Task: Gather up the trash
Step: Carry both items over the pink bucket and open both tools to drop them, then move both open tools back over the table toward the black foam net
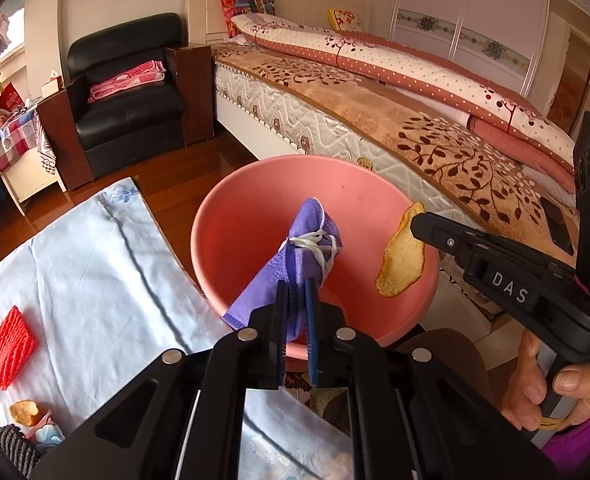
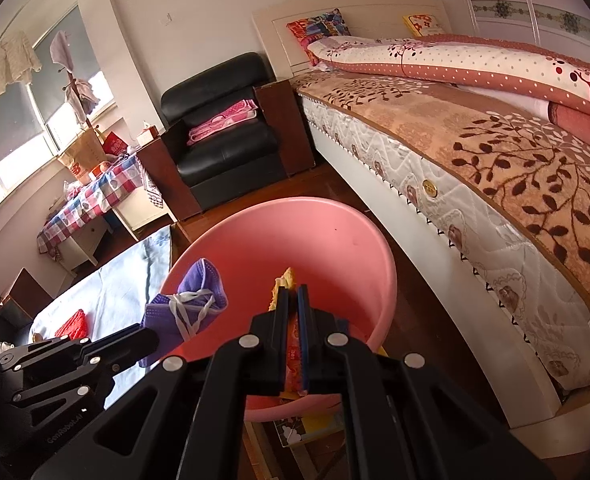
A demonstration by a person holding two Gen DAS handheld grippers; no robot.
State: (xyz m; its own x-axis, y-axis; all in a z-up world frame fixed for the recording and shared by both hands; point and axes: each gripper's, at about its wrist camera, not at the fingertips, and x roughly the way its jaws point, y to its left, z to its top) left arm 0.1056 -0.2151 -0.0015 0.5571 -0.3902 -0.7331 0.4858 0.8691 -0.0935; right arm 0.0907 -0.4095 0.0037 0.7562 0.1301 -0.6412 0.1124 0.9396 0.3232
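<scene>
A pink plastic basin [image 1: 255,216] stands beside the table; it also shows in the right wrist view [image 2: 335,240]. My left gripper [image 1: 297,284] is shut on a purple face mask [image 1: 299,252] with white ear loops and holds it over the basin. The mask also shows in the right wrist view [image 2: 183,304]. My right gripper [image 2: 291,292] is shut on an orange peel [image 2: 285,280] and holds it over the basin. In the left wrist view the peel [image 1: 401,260] hangs from the right gripper [image 1: 415,226] at the basin's right rim.
A table with a light blue cloth [image 1: 83,264] holds a red ridged piece [image 1: 11,346], more peel bits [image 1: 23,412] and a wrapper. A bed [image 1: 415,132] runs along the right. A black armchair [image 1: 131,92] stands behind. The floor is wood.
</scene>
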